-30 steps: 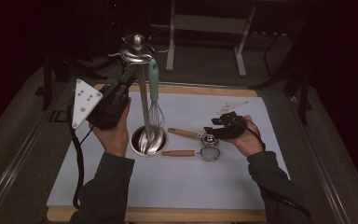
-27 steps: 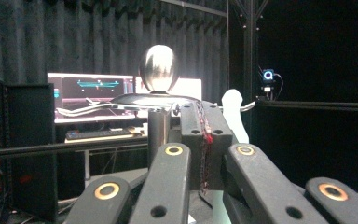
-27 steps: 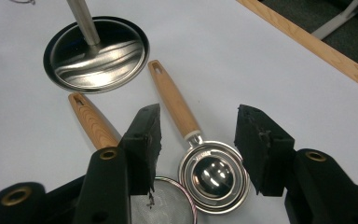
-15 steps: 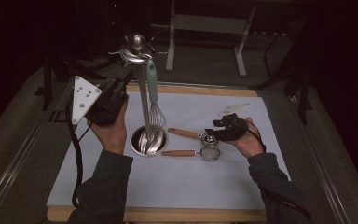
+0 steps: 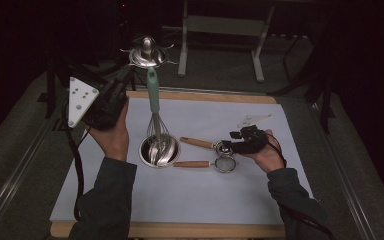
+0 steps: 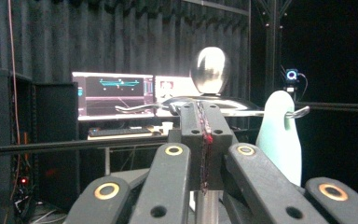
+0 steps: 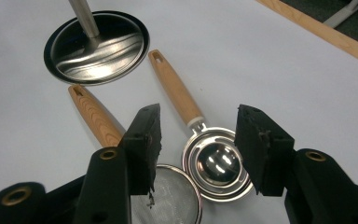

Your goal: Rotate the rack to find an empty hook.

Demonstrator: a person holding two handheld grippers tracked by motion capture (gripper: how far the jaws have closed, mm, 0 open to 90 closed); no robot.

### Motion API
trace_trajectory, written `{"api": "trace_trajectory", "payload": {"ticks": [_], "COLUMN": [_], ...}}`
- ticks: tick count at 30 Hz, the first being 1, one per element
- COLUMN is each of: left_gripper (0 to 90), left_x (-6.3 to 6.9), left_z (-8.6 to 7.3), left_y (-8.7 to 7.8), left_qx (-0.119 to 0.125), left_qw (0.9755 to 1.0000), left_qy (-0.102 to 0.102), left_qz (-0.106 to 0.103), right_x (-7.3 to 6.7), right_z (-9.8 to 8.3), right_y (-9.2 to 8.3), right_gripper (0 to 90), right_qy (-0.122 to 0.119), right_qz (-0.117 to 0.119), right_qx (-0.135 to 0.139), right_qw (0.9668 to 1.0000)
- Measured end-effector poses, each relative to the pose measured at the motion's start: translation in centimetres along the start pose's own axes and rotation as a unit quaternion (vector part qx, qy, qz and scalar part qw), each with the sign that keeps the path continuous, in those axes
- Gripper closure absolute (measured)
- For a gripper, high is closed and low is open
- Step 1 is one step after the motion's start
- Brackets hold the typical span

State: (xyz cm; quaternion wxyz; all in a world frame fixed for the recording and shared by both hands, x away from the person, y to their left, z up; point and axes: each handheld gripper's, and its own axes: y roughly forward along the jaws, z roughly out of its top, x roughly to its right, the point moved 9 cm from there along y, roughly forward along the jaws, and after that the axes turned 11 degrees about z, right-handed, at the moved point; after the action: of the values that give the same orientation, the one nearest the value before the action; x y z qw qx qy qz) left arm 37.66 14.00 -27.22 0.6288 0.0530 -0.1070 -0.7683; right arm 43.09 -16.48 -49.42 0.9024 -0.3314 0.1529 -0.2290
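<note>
Two hand-held grippers here: left hand-held gripper [image 5: 130, 75] clenched on rack top [image 5: 147, 55], right hand-held gripper [image 7: 196, 144] released over wooden-handled scoop [image 7: 214, 161] lying on counter [image 5: 200, 200]. We reckon scoop's light, stiff, slippery; grab wooden handle.

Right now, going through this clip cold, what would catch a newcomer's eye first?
The tall steel utensil stand at the middle of the white mat, with a mint-handled whisk hanging from its top ring. The left gripper is shut on that stand near the top. To the right, the open right gripper hovers over a wooden-handled scoop and a small mesh strainer.
</note>
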Motion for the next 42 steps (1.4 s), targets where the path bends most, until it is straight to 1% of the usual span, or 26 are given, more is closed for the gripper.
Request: {"api": "trace_trajectory", "payload": {"ticks": [3, 12, 13, 21, 26, 33, 36, 39, 42], "left_gripper": [89.6, 89.6, 89.6, 89.6, 89.6, 89.6, 89.6, 89.6, 89.6], "left_x": [-0.3, -1.3, -1.6, -2.6, -3.1, -3.8, -3.9, -4.0, -4.2], "left_z": [0.0, 0.0, 0.0, 0.1, 0.2, -0.1, -0.2, -0.4, -0.6], "left_y": [0.1, 0.7, 0.8, 1.7, 2.1, 2.2, 2.2, 2.0, 1.9], "left_qx": [-0.001, -0.002, -0.003, -0.016, -0.019, -0.026, -0.027, -0.031, -0.032], "left_qw": [1.0000, 0.9998, 0.9998, 0.9994, 0.9991, 0.9986, 0.9985, 0.9983, 0.9983], "left_qy": [0.001, -0.006, -0.007, 0.006, 0.008, 0.008, 0.008, 0.013, 0.010], "left_qz": [0.004, 0.017, 0.021, 0.031, 0.037, 0.046, 0.046, 0.047, 0.047], "right_x": [0.0, 0.3, 0.3, 0.5, 0.5, 0.5, 0.6, 0.6, 0.6], "right_z": [-0.4, -1.0, -1.1, -1.3, -1.4, -1.5, -1.5, -1.5, -1.5], "right_y": [0.0, -0.2, -0.2, -0.3, -0.2, -0.3, -0.3, -0.2, -0.3], "right_gripper": [50.4, 50.4, 50.4, 50.4, 50.4, 50.4, 50.4, 50.5, 50.4], "right_qy": [0.004, 0.011, 0.012, 0.013, 0.014, 0.015, 0.016, 0.016, 0.016], "right_qz": [0.001, 0.001, 0.001, 0.000, 0.000, 0.000, -0.001, 0.000, 0.000], "right_qx": [0.000, 0.004, 0.003, 0.003, 0.004, 0.004, 0.004, 0.004, 0.005], "right_qw": [1.0000, 0.9999, 0.9999, 0.9999, 0.9999, 0.9999, 0.9999, 0.9999, 0.9999]}}
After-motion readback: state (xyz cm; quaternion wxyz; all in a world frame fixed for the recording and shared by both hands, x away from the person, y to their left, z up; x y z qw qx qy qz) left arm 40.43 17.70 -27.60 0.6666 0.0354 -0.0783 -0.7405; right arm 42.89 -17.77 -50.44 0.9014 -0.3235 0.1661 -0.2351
